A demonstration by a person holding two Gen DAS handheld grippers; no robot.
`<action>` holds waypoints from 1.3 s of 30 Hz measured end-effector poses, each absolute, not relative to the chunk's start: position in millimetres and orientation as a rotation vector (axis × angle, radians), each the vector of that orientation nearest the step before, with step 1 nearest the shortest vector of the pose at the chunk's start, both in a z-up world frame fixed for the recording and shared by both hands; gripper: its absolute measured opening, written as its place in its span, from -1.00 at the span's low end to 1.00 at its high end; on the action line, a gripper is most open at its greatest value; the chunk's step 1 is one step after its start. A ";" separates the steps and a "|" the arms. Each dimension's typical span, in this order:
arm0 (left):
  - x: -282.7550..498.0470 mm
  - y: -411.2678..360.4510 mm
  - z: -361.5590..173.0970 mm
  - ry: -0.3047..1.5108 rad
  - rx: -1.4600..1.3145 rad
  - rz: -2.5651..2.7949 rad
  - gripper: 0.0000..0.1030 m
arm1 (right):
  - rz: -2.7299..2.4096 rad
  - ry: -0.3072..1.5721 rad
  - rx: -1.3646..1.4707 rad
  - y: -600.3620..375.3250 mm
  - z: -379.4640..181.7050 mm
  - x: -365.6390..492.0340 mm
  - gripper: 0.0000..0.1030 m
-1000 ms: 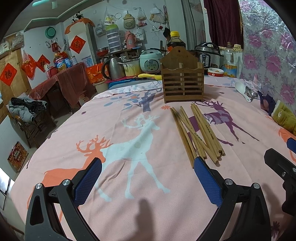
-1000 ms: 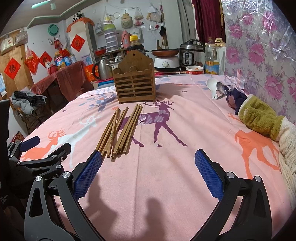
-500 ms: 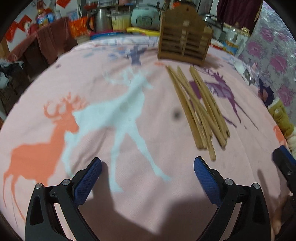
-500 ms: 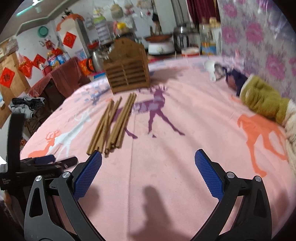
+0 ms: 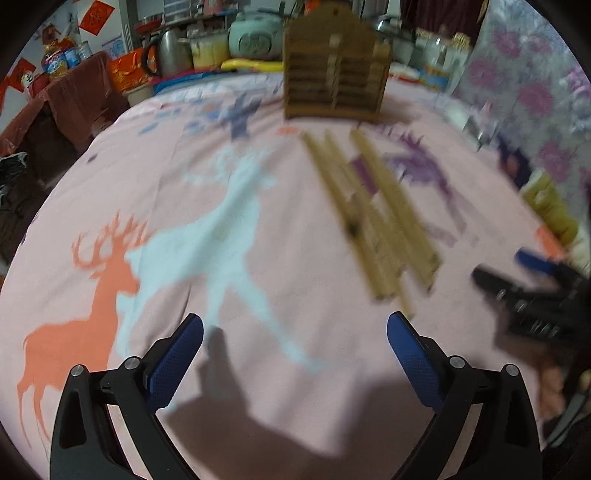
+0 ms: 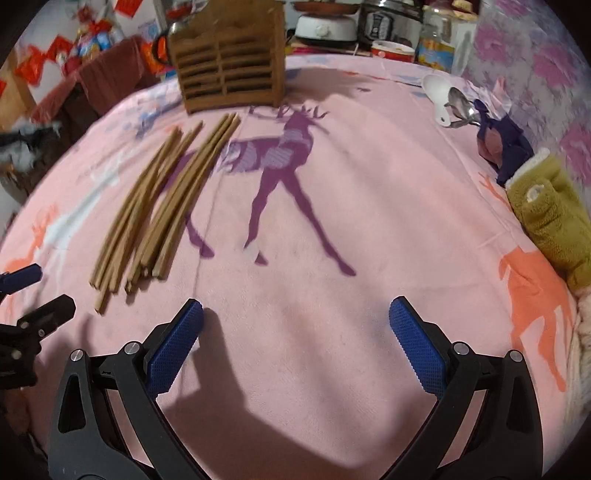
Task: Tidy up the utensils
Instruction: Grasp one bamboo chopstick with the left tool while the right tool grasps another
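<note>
Several wooden chopsticks [image 5: 373,218] [image 6: 166,206] lie in a loose bundle on the pink deer-print cloth. Beyond them stands a slatted wooden utensil holder [image 5: 334,86] [image 6: 229,70]. My left gripper [image 5: 295,354] is open, low over the cloth, with the chopstick ends just ahead of its right finger. My right gripper [image 6: 295,339] is also open and holds nothing; the bundle lies ahead to its left. A white spoon [image 6: 436,96] and a metal spoon [image 6: 460,107] rest at the far right of the right wrist view. The left wrist view is motion-blurred.
A green and cream mitten [image 6: 550,214] and a dark blue cloth [image 6: 506,144] lie at the right edge. Kettles, rice cookers and bottles [image 6: 399,22] crowd the far side behind the holder. Each gripper shows at the edge of the other's view.
Both grippers have tilted down and moved forward, closer to the cloth and the chopsticks. Both stay open and hold nothing.
</note>
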State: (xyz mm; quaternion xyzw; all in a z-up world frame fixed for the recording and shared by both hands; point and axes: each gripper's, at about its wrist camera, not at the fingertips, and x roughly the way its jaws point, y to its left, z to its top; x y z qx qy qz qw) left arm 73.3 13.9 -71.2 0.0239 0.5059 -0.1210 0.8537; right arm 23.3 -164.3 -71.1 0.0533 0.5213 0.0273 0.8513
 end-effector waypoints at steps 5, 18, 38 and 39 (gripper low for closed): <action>106.4 -13.5 -56.5 1.066 0.036 -0.327 0.89 | 0.064 1.103 0.076 -158.3 -71.2 23.7 0.90; 154.8 22.8 -87.5 1.153 -0.063 -0.262 0.89 | 0.087 1.095 0.106 -162.0 -71.4 23.1 0.90; 154.1 56.2 -84.1 1.136 -0.161 -0.239 0.89 | 0.089 1.071 0.180 -173.5 -71.5 74.1 0.30; 153.4 55.4 -83.6 1.135 -0.157 -0.238 0.89 | 0.091 1.064 0.227 -186.6 -71.4 71.1 0.25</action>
